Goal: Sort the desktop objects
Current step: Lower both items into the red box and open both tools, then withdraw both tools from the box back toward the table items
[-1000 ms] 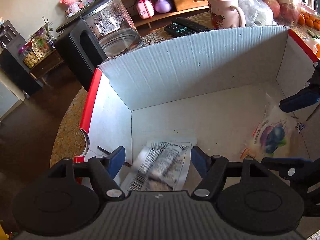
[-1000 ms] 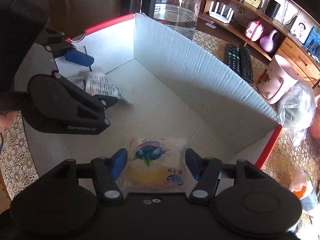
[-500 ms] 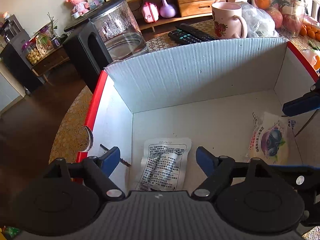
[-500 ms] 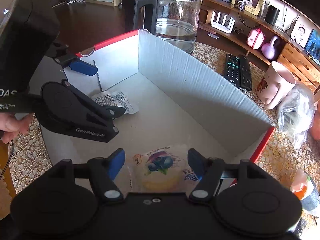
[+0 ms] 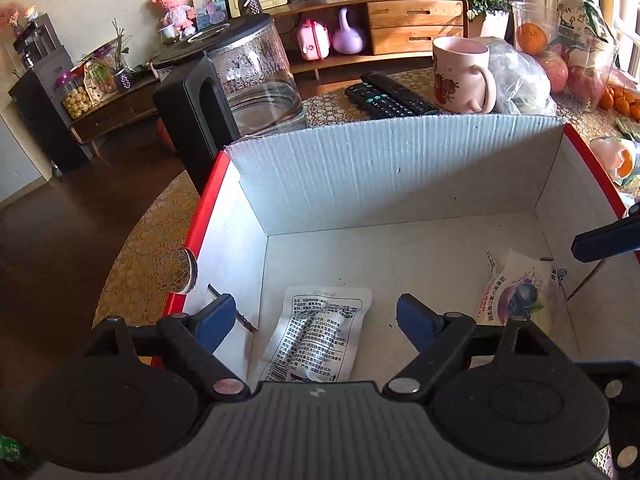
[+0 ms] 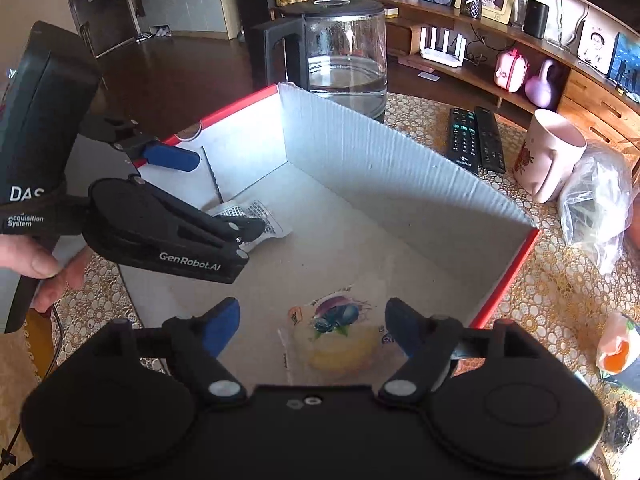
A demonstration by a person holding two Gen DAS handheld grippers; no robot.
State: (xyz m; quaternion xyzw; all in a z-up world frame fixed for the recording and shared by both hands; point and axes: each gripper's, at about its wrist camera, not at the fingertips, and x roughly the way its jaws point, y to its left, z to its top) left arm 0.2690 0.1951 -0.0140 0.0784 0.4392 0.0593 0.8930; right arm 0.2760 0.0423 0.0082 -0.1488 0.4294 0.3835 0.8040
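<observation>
Cardboard box [image 5: 400, 176], white corrugated inside with red rims, sits on a yellow lace-pattern tablecloth [image 6: 540, 296]. Two snack packs lie flat on its floor, well apart. Silver foil packet with black printed text [image 5: 320, 332] lies near the box's left wall, between the blue pads of the left gripper [image 5: 316, 318]; pads clear of it on both sides, nothing grasped. Its jaws have just been opening. Clear plastic pack with a blueberry picture and yellow cake inside [image 6: 340, 340] lies toward the right end of the box, between the pads of the right gripper [image 6: 312, 326]; also released, pads not touching, jaws just been opening wider. In the right wrist view, the left gripper [image 6: 224, 192] hangs over the foil packet [image 6: 256, 216], with a person's hand [image 6: 36, 264] on its black handle. Behind the box: glass electric kettle with black handle [image 6: 340, 52], two black remote controls [image 6: 476, 140], pink mug with strawberry print [image 5: 464, 76], crumpled clear plastic bag [image 6: 600, 208].
</observation>
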